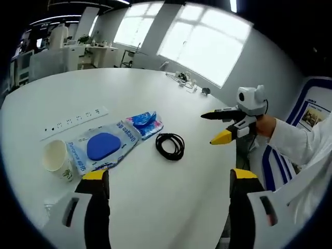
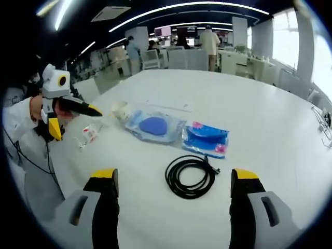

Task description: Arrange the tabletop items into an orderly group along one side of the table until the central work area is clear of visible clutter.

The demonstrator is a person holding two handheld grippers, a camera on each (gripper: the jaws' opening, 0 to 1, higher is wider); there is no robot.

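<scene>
A coiled black cable (image 2: 190, 176) lies on the white counter (image 2: 270, 119), low in the middle of the right gripper view, between that view's two jaws. Just above it to the right sits a blue packet with pink marks (image 2: 205, 139); left of that lies a clear pouch holding a blue pad (image 2: 154, 126), and further left a paper cup (image 2: 120, 110) and a small wrapped sachet (image 2: 89, 133).

In the left gripper view the cable (image 1: 170, 146) is at centre, the blue packet (image 1: 144, 124) up and left of it, the pouch (image 1: 102, 147) further left, the cup (image 1: 57, 157) at the left edge, and a white power strip (image 1: 75, 122) above them.

The left claw (image 1: 168, 182) is wide open and holds nothing. The right claw (image 2: 174, 182) is also wide open and empty, hovering over the cable.
</scene>
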